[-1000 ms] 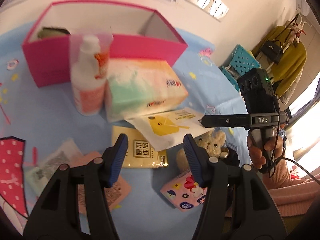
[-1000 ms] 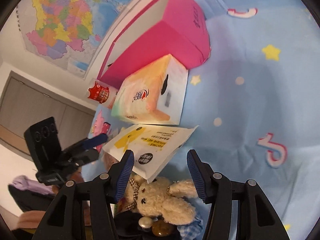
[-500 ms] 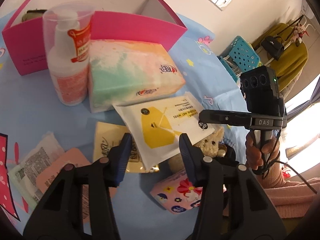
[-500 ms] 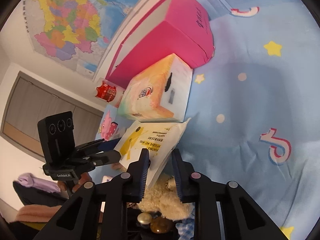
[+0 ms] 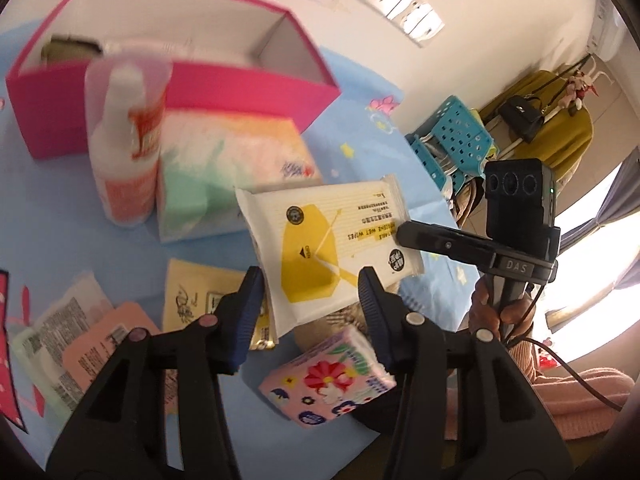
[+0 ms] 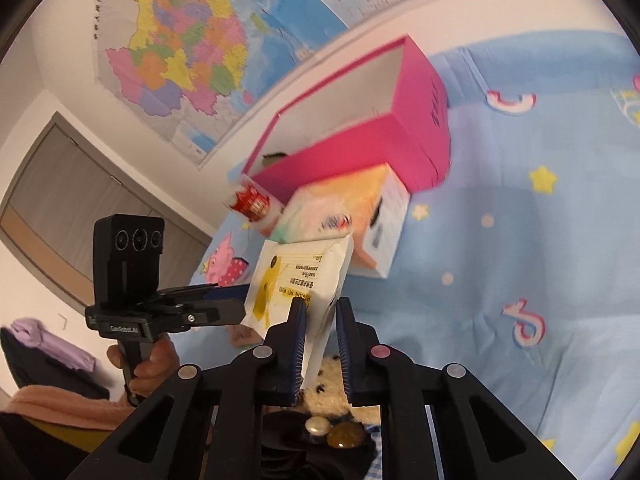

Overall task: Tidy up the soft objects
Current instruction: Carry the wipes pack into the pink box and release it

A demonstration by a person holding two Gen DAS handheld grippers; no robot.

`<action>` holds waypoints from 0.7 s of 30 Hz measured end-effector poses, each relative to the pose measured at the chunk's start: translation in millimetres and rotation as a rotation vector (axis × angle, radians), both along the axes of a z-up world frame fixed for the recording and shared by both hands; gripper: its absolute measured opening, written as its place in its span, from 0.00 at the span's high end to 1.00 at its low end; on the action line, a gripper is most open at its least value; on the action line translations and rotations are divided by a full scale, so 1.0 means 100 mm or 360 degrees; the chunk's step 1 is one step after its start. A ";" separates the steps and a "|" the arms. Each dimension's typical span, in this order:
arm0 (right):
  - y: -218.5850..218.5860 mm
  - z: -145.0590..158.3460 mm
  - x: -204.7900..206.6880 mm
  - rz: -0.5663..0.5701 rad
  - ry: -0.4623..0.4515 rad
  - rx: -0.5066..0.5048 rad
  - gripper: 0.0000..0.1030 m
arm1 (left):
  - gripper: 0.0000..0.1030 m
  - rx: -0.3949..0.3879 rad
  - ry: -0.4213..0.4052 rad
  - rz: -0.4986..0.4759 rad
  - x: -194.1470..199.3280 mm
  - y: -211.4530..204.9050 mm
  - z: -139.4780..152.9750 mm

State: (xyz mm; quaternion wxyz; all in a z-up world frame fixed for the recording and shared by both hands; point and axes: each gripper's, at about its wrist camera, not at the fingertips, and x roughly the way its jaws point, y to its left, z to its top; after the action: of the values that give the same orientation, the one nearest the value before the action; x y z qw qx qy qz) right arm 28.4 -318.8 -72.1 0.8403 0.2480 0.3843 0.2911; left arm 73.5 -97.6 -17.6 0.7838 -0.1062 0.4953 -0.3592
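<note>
A pale cream wall (image 5: 460, 80) carries a row of white wall sockets (image 5: 402, 14) high up. To one side stands a blue perforated plastic basket (image 5: 452, 138), and beyond it a coat rack (image 5: 556, 92) draped with a mustard-yellow garment (image 5: 560, 136) and a small black handbag (image 5: 520, 114). Bright daylight pours through a window (image 5: 592, 280) edged by a grey curtain (image 5: 616, 200). On another wall hangs a large coloured map (image 6: 208, 40), beside a grey panelled door (image 6: 68, 200). A light-blue cloth (image 6: 520, 240) printed with stars and rainbows covers the work surface.
</note>
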 end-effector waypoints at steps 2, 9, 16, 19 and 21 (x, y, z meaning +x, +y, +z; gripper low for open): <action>0.00 0.08 0.01 -0.0006 -0.0036 -0.0006 0.86 | 0.51 0.0013 -0.0061 0.0003 0.00 -0.01 0.12; 0.02 0.46 0.23 -0.0025 -0.0185 -0.0072 0.86 | 0.51 0.0046 -0.0261 0.0056 0.20 0.01 0.53; 0.02 0.81 0.68 -0.0079 -0.0317 -0.0135 0.86 | 0.51 0.0138 -0.0378 0.0122 0.67 -0.06 0.79; 0.01 0.89 0.93 -0.0108 -0.0313 -0.0143 0.86 | 0.51 0.0158 -0.0341 0.0166 0.95 -0.08 0.79; 0.01 0.91 1.07 -0.0116 -0.0302 -0.0158 0.86 | 0.51 0.0181 -0.0323 0.0191 1.06 -0.10 0.78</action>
State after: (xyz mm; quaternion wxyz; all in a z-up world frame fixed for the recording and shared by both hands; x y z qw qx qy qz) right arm 135.2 -317.5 18.8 0.8942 0.1912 0.3077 0.2631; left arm 179.9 -107.5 60.4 0.8548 -0.0543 0.4257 -0.2919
